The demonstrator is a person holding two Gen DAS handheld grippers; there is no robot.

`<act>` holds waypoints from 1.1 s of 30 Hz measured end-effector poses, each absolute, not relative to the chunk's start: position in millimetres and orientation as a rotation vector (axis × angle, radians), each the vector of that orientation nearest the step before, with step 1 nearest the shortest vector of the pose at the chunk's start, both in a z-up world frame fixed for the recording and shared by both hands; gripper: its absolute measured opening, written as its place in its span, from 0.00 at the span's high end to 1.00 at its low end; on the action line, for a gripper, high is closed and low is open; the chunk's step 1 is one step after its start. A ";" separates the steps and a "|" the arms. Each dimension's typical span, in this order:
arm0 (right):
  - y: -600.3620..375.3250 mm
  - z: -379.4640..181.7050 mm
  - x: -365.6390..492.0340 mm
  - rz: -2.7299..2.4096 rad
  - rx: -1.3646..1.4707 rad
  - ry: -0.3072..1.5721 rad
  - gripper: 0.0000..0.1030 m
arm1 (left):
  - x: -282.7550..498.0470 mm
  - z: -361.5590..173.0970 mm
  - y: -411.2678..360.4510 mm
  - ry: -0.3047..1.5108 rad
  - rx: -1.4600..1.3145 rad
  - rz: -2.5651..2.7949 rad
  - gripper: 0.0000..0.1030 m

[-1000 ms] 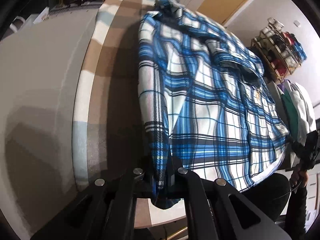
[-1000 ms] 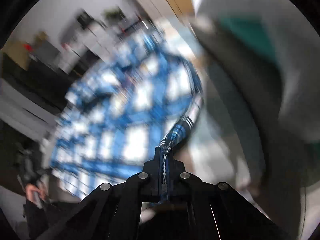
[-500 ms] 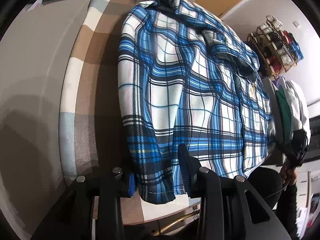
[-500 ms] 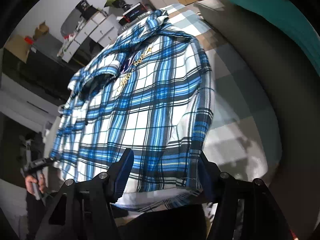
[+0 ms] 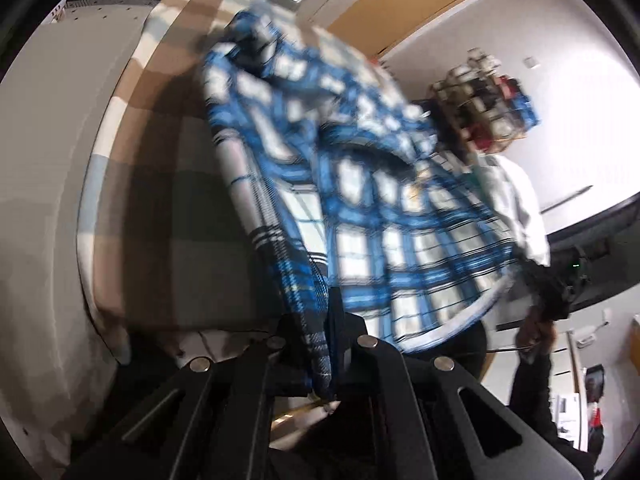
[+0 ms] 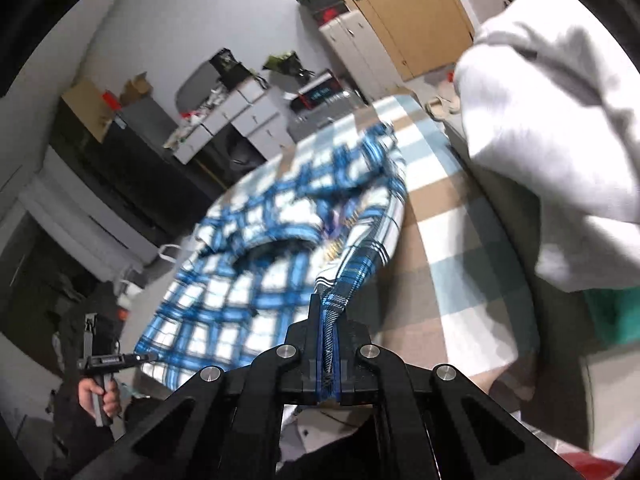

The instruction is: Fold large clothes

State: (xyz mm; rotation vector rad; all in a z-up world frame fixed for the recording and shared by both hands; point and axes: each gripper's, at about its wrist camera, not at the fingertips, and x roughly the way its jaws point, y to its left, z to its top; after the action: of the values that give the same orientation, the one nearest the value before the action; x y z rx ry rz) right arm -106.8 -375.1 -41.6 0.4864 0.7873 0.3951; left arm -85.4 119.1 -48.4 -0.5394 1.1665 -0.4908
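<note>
Two grippers each pinch a near corner of the blue plaid shirt [image 5: 360, 208], lifting its near hem off the checked tablecloth [image 5: 160, 200] while the far part, collar end, lies on the cloth. At the left, the left gripper [image 5: 320, 344] is clenched on the shirt's left hem corner, fabric bunched between its black fingers [image 5: 340, 320]. Across the raised, blurred hem, the right gripper [image 6: 328, 336] is clamped on the right corner, a thin fold of plaid caught between its closed jaws. Farther right, a pale grey garment [image 6: 560, 140] is heaped beside the shirt, with a green one [image 6: 612, 316] under it.
</note>
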 end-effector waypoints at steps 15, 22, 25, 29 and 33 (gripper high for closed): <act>-362.3 31.5 28.1 0.244 0.468 0.756 0.97 | 121.2 11.7 148.2 1.135 -0.703 -0.410 0.99; -337.3 -1.6 217.7 0.008 0.255 1.096 0.96 | 197.9 -63.9 192.1 1.310 -0.738 -0.167 0.99; -336.2 -38.7 255.8 -0.048 0.207 1.212 0.95 | 210.4 -86.6 196.5 1.348 -0.780 -0.166 0.99; -351.7 -72.8 269.6 -0.055 0.283 1.278 0.94 | 212.0 -99.7 209.8 1.369 -0.920 -0.196 0.97; -362.9 -83.0 275.6 -0.052 0.317 1.271 0.93 | 210.2 -91.7 213.3 1.380 -0.964 -0.235 0.65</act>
State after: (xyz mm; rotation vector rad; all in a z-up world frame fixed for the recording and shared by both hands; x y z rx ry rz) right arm 275.6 -362.9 -83.0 0.3168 1.2713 -0.0517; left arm 210.2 213.3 -91.7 -0.9640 1.3803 -0.2354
